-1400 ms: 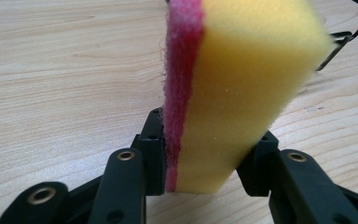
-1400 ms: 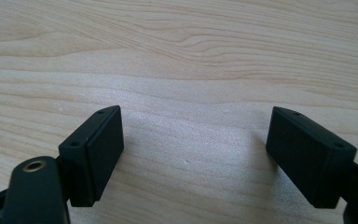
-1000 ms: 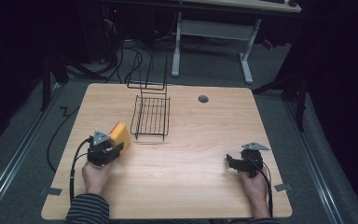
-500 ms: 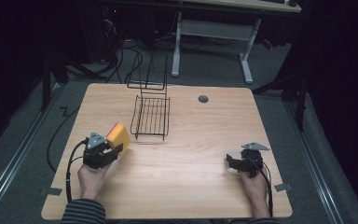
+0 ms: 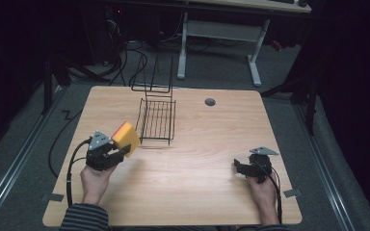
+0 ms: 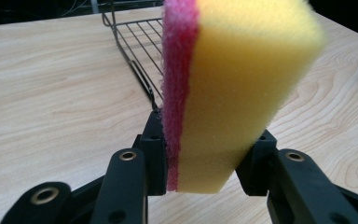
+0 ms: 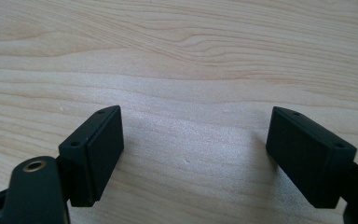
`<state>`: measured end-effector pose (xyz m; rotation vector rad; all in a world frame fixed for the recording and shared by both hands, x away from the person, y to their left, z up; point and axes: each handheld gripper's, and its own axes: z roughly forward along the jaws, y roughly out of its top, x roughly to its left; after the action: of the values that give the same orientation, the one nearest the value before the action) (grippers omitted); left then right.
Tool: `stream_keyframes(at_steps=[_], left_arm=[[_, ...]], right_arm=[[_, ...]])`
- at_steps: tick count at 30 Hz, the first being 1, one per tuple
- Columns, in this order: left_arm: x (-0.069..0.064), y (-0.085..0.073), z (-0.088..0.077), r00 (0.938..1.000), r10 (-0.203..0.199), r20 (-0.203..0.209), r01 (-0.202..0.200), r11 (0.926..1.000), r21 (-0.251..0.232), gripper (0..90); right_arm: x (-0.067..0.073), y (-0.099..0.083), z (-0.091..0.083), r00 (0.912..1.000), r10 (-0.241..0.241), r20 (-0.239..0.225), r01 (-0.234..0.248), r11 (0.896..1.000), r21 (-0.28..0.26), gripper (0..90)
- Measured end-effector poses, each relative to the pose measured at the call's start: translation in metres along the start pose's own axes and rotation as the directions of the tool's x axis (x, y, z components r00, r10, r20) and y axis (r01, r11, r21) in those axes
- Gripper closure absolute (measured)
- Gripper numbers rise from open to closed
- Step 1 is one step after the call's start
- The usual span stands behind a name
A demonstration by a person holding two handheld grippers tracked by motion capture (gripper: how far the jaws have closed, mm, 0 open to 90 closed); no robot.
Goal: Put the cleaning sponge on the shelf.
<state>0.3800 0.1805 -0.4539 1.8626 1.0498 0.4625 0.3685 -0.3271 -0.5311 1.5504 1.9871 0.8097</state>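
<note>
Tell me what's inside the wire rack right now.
The wire rack holds nothing: through its bars the high view shows bare table. The sponge is outside it, clamped in the left gripper just beside its near left corner. The sponge hides part of the rack in the left gripper view.

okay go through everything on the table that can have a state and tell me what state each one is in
sponge: on edge, clamped in the left hand-held gripper, lifted off the table.
wire rack: upright on the table, nothing in it.
left hand-held gripper: shut on the sponge.
right hand-held gripper: jaws open, nothing between them, low over bare wood.
</note>
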Motion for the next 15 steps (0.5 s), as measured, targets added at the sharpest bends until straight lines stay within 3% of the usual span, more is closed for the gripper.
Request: stream_keyframes(at_steps=[15], left_arm=[[-0.003, 0.025, 0.009, 0.9981, 0.043, 0.043, -0.043, 0.9991, 0.003, 61.4]], right_arm=[[0.000, 0.000, 0.000, 1.0000, 0.002, 0.000, -0.002, 1.000, 0.000, 19.1]])
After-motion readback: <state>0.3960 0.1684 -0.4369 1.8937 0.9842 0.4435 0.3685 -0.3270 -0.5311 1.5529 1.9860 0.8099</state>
